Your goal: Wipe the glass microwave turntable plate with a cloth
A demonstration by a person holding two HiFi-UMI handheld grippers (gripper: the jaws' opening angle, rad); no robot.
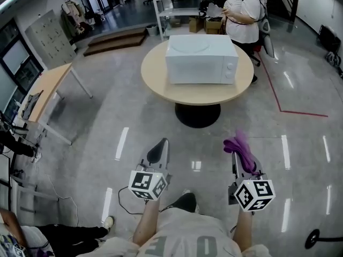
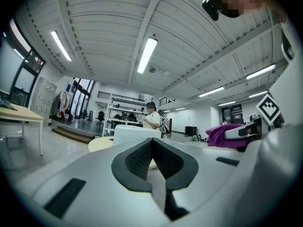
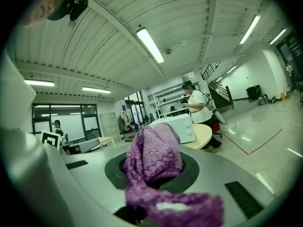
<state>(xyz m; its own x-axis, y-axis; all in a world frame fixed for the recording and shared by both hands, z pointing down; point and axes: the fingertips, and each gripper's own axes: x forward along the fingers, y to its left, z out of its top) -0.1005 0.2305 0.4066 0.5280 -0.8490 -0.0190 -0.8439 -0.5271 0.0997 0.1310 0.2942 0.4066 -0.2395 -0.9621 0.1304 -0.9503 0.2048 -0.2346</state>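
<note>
A white microwave (image 1: pixel 201 59) with its door closed stands on a round beige table (image 1: pixel 155 82) well ahead of me; the glass plate is not visible. My right gripper (image 1: pixel 236 148) is shut on a purple cloth (image 1: pixel 241 146), which bunches up over its jaws (image 3: pixel 154 157). My left gripper (image 1: pixel 158 151) is shut and holds nothing; its dark pads (image 2: pixel 142 160) meet in the left gripper view. Both grippers hang over the floor, short of the table. The microwave (image 3: pixel 177 125) and table (image 2: pixel 101 144) also show in the gripper views.
A person in a white shirt (image 1: pixel 241 12) stands behind the table, beside shelving (image 1: pixel 177 4) and cardboard boxes (image 1: pixel 206 24). A wooden desk (image 1: pixel 45 92) stands at the left. Red tape (image 1: pixel 292 108) marks the glossy floor at the right.
</note>
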